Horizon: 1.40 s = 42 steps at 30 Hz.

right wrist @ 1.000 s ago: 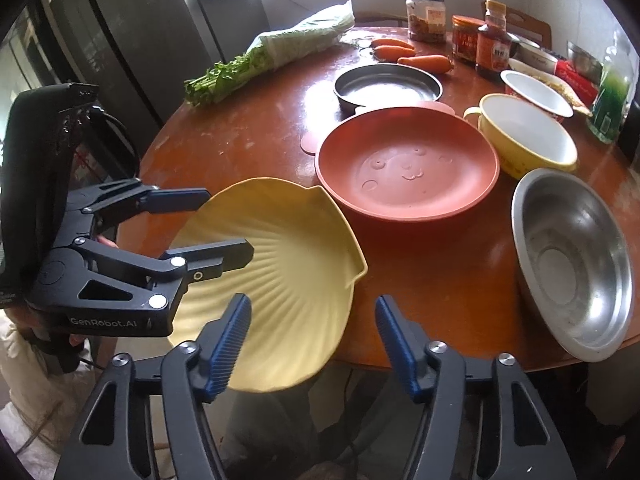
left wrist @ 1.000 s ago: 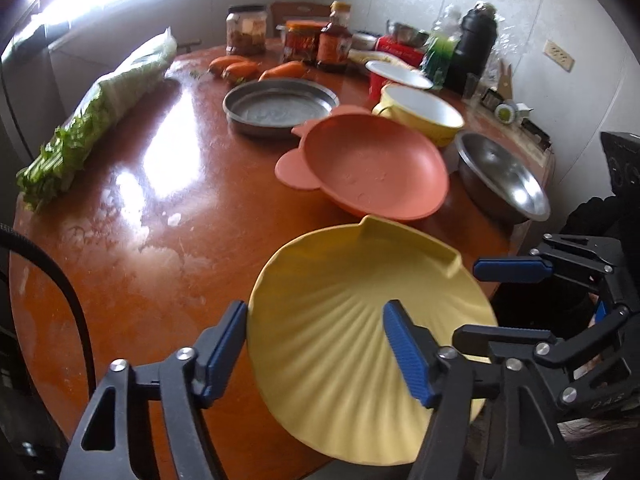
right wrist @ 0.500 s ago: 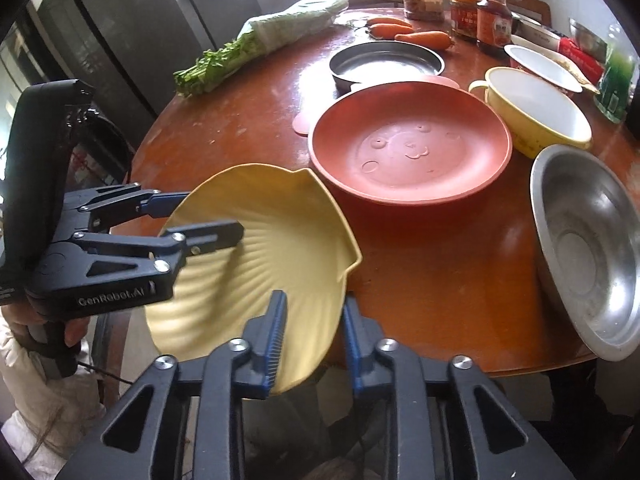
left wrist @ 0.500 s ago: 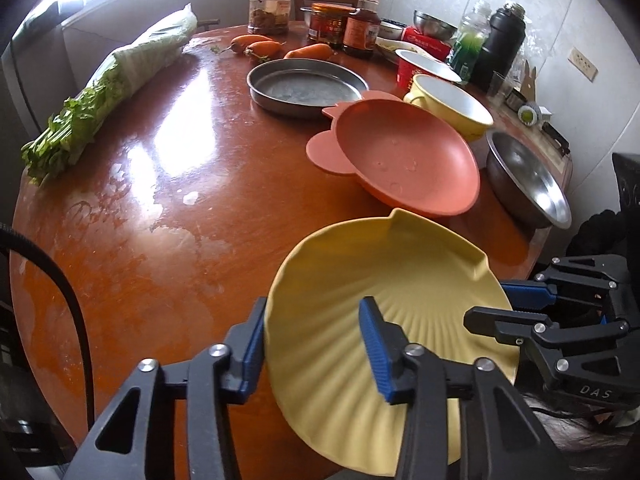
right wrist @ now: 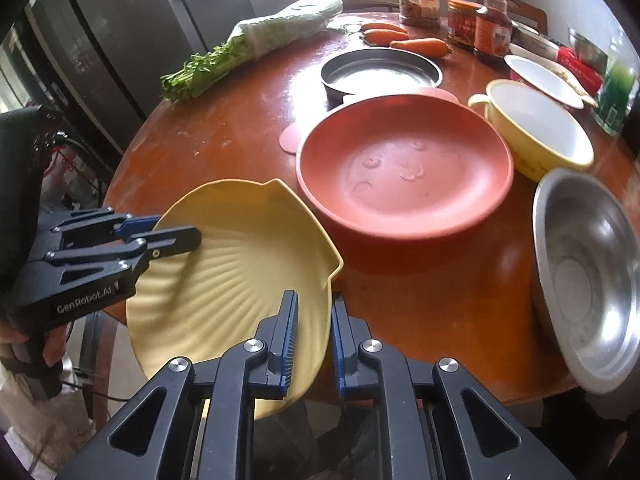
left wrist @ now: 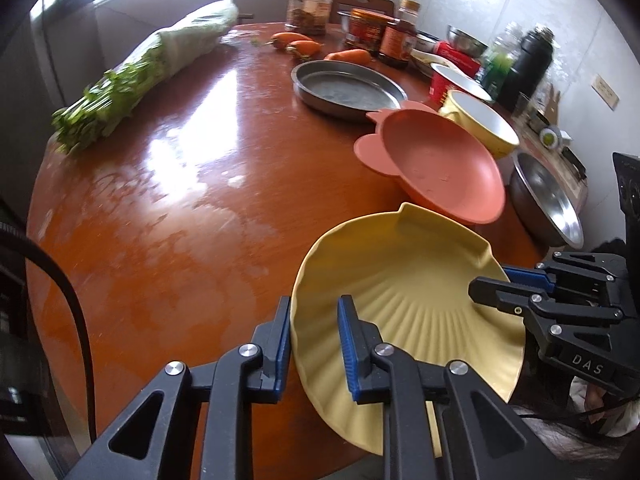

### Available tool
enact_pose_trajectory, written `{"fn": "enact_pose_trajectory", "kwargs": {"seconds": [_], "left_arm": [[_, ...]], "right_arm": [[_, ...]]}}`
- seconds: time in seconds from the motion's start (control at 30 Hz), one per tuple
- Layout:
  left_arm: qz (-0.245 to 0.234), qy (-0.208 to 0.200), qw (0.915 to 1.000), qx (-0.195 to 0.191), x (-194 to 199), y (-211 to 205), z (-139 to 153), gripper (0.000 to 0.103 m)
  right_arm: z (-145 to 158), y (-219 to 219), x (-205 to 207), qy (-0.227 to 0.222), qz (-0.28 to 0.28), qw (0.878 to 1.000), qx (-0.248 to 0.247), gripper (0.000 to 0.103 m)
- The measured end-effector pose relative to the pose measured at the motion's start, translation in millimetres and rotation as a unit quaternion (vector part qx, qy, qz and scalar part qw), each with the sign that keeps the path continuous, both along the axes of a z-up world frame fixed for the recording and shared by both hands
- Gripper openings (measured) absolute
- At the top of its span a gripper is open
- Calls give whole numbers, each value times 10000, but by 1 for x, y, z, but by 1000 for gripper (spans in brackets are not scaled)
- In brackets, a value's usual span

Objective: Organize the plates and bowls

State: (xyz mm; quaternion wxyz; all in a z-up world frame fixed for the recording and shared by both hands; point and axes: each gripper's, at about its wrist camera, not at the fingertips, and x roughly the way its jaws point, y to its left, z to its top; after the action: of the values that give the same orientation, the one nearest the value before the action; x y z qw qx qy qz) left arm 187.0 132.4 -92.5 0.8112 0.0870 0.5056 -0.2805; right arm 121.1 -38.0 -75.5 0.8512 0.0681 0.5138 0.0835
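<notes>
A yellow shell-shaped plate (left wrist: 400,288) (right wrist: 240,264) hangs over the near edge of the round wooden table (left wrist: 160,200). My left gripper (left wrist: 314,320) (right wrist: 176,232) has the plate's left rim between its blue pads, and its jaws are closing. My right gripper (right wrist: 314,312) (left wrist: 492,284) straddles the opposite rim, one finger above and one below, and its jaws are closing too. Behind the yellow plate lies a salmon-coloured plate (right wrist: 404,168) with ear-shaped tabs. To its right are a steel bowl (right wrist: 592,280) and a yellow bowl (right wrist: 536,136) with a white inside.
A flat steel pan (right wrist: 380,68) and a white bowl (right wrist: 540,76) sit further back. Carrots (right wrist: 416,46), jars and bottles (right wrist: 492,28) line the far edge. A bundle of leafy greens (left wrist: 140,80) lies at the left. A hand (right wrist: 24,344) holds the left gripper's handle.
Both pairs of jaws have narrowed from wide open to close around the yellow plate's rims. Both grippers have slid a little further onto the plate.
</notes>
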Motion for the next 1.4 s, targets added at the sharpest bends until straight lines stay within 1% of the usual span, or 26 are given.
{"fn": "enact_pose_trajectory", "kwargs": {"seconds": [0.27, 0.37, 0.57, 0.63, 0.73, 0.87, 0.93, 1.07, 1.2, 1.3, 1.33, 1.37, 1.4], "left_arm": [[453, -58, 9989, 129, -1, 20, 2, 23], [744, -131, 9970, 177, 2, 29, 3, 23], [1219, -75, 9925, -29, 7, 50, 3, 23], [1335, -91, 9910, -15, 8, 54, 2, 23], [1415, -69, 9899, -41, 11, 56, 1, 23], [1567, -177, 9875, 35, 10, 60, 1, 23], [1611, -135, 9868, -28, 10, 62, 1, 23], [1634, -103, 9864, -117, 9, 63, 1, 23], [1651, -131, 9861, -129, 8, 62, 1, 23], [1785, -148, 9838, -114, 9, 66, 1, 23], [1827, -164, 9830, -95, 9, 67, 1, 25], [1873, -174, 9821, -55, 9, 69, 1, 30], [1938, -189, 9809, -3, 9, 70, 1, 40]], "right_arm": [[2, 17, 25, -124, 187, 9997, -132, 16], [2, 24, 35, -163, 268, 9994, -125, 16], [-2, 41, 51, -244, 436, 9983, -315, 15], [-3, 46, 56, -269, 497, 9979, -321, 13], [-3, 53, 64, -288, 571, 9974, -318, 13], [-3, 61, 77, -317, 660, 9967, -351, 14], [-3, 63, 83, -328, 691, 9965, -335, 14], [-4, 65, 91, -376, 758, 9951, -512, 14], [-4, 66, 95, -450, 842, 9937, -583, 14], [-5, 66, 94, -448, 857, 9934, -615, 14], [-4, 66, 94, -470, 847, 9932, -652, 14], [-3, 65, 93, -504, 819, 9929, -703, 19], [-1, 64, 92, -537, 772, 9925, -786, 26]]}}
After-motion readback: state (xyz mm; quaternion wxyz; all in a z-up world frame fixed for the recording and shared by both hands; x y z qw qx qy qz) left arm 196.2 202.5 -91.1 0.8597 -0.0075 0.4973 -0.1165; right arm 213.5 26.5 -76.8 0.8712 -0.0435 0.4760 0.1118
